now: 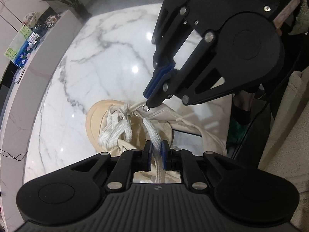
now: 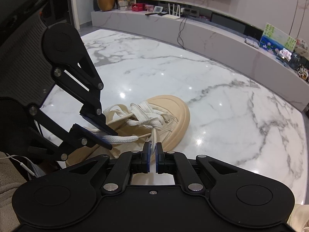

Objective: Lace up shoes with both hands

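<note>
Fingers of the left gripper (image 1: 156,151) are standing almost fully closed and are pinching a flat white shoelace (image 1: 153,133) between their blue pads (image 1: 163,155); the lace is running from the pads up toward the shoe (image 1: 108,123). In the right wrist view the same left gripper (image 2: 108,138) is reaching in from the left side of the shoe (image 2: 170,119), with the flat lace (image 2: 123,138) passing between its two fingertips.

Fingers of the right gripper (image 2: 152,150) are sitting nearly shut, with only a narrow slit showing between the blue pads (image 2: 158,155). A thin cord-like end of the lace (image 2: 154,135) is leading down into that slit; whether the pads are actually pressing on it cannot be told. In the left wrist view the right gripper (image 1: 149,99) is hanging with its tips just above a metal eyelet (image 1: 146,108) on the shoe's upper edge, and a thin lace end is leaving that eyelet toward the tangle of laces over the shoe's tongue.

The shoe is a cream canvas sneaker with a tan rubber toe cap (image 2: 173,106). It is lying on a white marble-patterned bench (image 2: 212,96), with the toe pointing away from both grippers. Loose white lace loops (image 1: 114,129) are crossing over the front of the shoe, between the toe cap and the eyelet.
</note>
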Available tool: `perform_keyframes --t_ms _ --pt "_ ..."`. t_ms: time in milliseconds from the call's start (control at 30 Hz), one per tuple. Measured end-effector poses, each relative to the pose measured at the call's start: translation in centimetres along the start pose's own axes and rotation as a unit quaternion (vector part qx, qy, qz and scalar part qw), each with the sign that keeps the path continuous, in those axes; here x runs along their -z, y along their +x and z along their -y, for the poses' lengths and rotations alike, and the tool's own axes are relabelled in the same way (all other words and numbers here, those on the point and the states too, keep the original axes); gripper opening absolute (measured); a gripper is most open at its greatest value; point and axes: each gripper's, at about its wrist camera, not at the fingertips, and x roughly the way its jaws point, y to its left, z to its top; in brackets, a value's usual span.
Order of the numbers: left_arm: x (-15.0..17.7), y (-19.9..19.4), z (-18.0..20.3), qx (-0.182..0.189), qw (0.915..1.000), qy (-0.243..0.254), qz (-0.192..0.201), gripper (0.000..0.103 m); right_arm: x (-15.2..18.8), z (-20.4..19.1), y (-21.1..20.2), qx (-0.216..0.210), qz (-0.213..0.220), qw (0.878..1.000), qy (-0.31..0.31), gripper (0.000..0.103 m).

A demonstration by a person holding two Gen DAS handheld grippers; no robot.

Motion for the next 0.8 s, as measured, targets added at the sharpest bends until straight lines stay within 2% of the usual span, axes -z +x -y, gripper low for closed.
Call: perform_keyframes --t_ms 600,800 --pt "-0.2 0.55 -0.49 -0.003 0.9997 -0.006 -0.025 0.009 0.07 -0.2 -0.13 -0.001 0.002 1.0 -0.01 0.003" --pt "-0.48 0.69 -0.44 -0.005 0.9997 0.002 -0.022 0.009 0.02 -0.58 -0.09 0.001 0.002 1.0 -0.012 0.003"
